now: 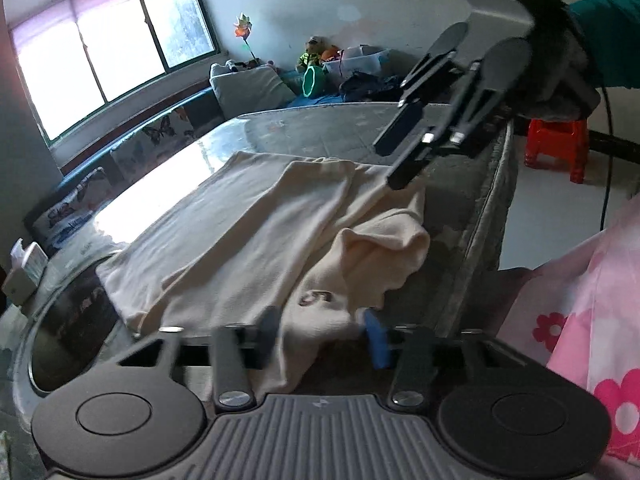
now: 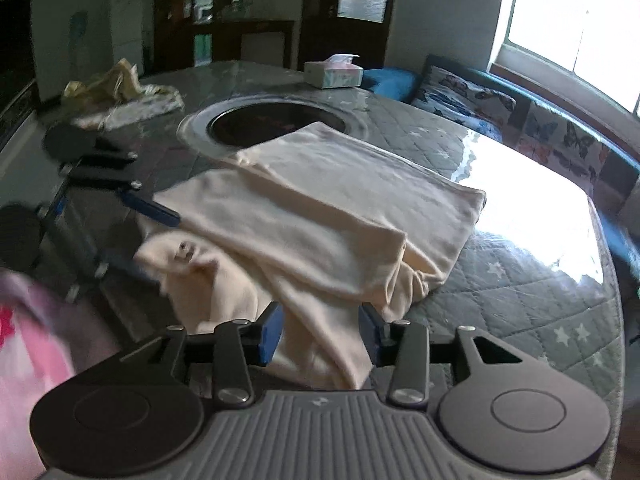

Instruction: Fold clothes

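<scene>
The left hand-held gripper point(image 2: 120, 236) is smeared by motion blur in the right wrist view. The dark print point(image 1: 316, 298) on the cream knit garment point(image 1: 256, 224) is too blurred to read. The quilted grey star-patterned worktop point(image 2: 520, 280) whites out under window glare.

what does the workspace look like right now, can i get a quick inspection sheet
surface: quilted table under a clear cover, round dark opening in it
job's things: cream garment, partly folded, still rumpled at the near end
clutter: tissue box, crumpled bag
grippers: left tongs and right tongs both open, cloth between the pads, not pinched
cables: black cable hanging behind the right hand
surroundings: window, red stool, cushioned bench
</scene>
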`<state>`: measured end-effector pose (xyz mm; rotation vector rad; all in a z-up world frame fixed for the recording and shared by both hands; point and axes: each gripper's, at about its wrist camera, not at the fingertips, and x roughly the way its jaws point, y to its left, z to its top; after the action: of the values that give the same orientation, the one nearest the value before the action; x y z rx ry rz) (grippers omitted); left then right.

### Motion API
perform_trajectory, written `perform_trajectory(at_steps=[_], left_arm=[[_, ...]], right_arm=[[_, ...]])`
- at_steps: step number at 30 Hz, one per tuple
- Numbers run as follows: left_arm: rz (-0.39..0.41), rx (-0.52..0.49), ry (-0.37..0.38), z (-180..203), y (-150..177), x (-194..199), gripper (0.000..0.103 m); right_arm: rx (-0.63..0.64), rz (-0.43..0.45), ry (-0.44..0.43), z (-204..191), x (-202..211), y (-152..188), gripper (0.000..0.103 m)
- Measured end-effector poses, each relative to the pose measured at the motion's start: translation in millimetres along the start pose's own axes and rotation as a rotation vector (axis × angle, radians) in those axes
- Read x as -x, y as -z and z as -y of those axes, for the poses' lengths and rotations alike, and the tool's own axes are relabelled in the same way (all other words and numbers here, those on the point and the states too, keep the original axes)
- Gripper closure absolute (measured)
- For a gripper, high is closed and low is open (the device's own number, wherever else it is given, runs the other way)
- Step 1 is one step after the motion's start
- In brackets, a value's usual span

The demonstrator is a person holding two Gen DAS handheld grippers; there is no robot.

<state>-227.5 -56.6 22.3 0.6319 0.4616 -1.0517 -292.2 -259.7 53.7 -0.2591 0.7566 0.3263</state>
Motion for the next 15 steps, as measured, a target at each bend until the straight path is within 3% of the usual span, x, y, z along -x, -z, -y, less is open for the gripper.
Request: perform_trajectory(at_steps=[3,10,15], left_arm=[[0.016,0.034,-0.014,-7.8,-4.9,0.7,0.085],[0.094,0.187,-0.017,-47.7,-29.2,4.0,0.088],[0.108,0.249,0.0,-68.5,-38.9,-5.1,0.088]], right_arm=[[0.065,-0.009,0.003,-7.6,7.3,8.1,0.049],[0.176,0.011,-0.02,-22.4,-0.8,14.7,0.043],[0.234,0.08,0.021,-29.2,-19.9,8.6,0.042]])
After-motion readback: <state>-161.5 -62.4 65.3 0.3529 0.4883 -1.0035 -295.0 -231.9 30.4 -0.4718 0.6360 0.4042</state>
